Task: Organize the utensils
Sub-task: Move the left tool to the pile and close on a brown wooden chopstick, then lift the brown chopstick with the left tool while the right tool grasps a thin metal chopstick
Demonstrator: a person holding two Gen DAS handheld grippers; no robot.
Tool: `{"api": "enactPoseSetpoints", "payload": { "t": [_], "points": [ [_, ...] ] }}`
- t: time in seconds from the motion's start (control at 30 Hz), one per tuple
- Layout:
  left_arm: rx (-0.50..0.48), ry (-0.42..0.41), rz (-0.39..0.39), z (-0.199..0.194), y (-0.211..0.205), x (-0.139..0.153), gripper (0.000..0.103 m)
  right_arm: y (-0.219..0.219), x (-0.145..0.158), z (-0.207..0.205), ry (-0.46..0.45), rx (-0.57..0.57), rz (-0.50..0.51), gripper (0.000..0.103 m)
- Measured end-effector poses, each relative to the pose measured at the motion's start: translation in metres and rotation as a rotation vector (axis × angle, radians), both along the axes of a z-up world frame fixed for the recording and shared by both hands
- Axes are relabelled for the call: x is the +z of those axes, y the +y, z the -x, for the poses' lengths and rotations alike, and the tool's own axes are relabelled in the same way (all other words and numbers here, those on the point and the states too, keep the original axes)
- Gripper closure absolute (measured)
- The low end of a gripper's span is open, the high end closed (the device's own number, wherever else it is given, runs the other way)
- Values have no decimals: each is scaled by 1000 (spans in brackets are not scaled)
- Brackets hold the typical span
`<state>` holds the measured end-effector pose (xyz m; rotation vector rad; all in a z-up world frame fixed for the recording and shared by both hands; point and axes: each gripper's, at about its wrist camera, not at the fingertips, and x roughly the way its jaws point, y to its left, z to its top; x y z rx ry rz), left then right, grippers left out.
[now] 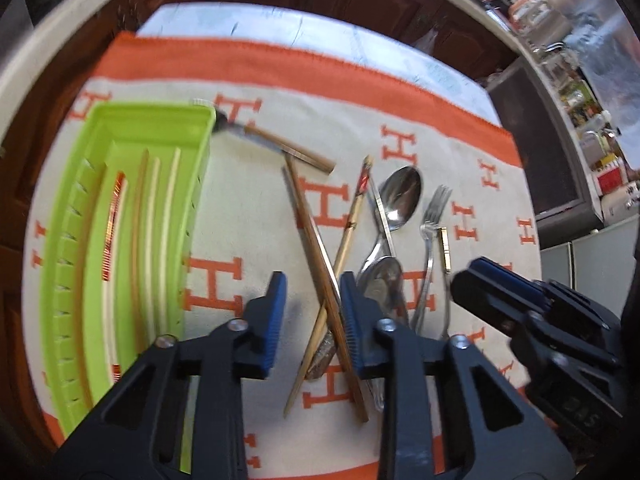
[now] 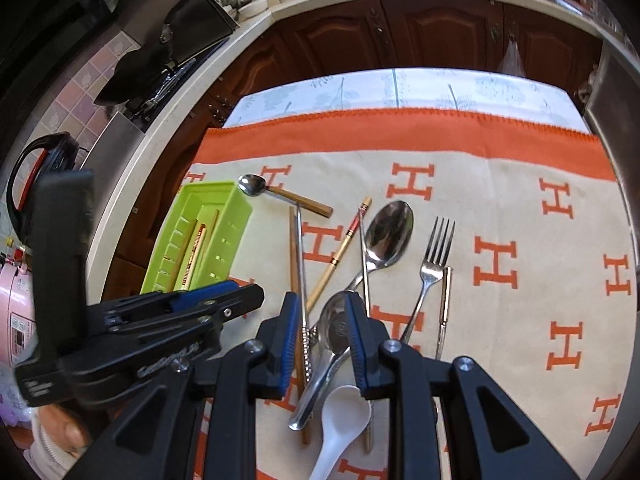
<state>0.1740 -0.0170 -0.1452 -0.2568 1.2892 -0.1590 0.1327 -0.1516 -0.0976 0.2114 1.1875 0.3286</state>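
Nearest, both grippers hang over a heap of loose cutlery on a table spread with an orange-and-cream cloth. The left gripper has its jaws wide apart, straddling two crossed chopsticks without touching them. The right gripper also has wide jaws, holding nothing, above a steel ladle-like spoon and a white plastic spoon.

This looks like the picking step: a jaw pair must drop around one piece, close, then carry it left.

Loose, by my count: about four chopsticks, with others possibly hidden in the heap; one large steel spoon; one fork; one small gold-tipped piece.

Further left, one green tray holds roughly three or four chopsticks. At its far corner lies one wooden-handled spoon.
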Motion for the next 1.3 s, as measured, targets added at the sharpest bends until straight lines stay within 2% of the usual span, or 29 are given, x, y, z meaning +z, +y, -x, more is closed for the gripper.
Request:
{"api": "enactPoseSetpoints", "payload": {
  "t": [0.1,0.3,0.67,0.93,0.97,1.03,1.3],
  "points": [
    [23,40,21,-6,-1,-18,84,-6,-7,-3,13,-5,-9,79],
    [30,54,46,-12,-8,-26,84,-12,-15,-6,28,-10,-23,79],
    [40,101,12,-24,-19,-45,93,-14,-20,-6,34,-4,-34,79],
    [62,86,19,-27,-20,-49,93,-9,-23,-7,39,3,-34,80],
    [68,79,19,-28,-20,-49,98,-9,-24,-8,41,2,-35,80],
    [78,89,13,-28,-20,-52,98,-9,-24,-8,42,2,-34,80],
    [112,97,33,-17,-1,-58,99,5,-26,-14,46,34,-16,79]
  ]
}}
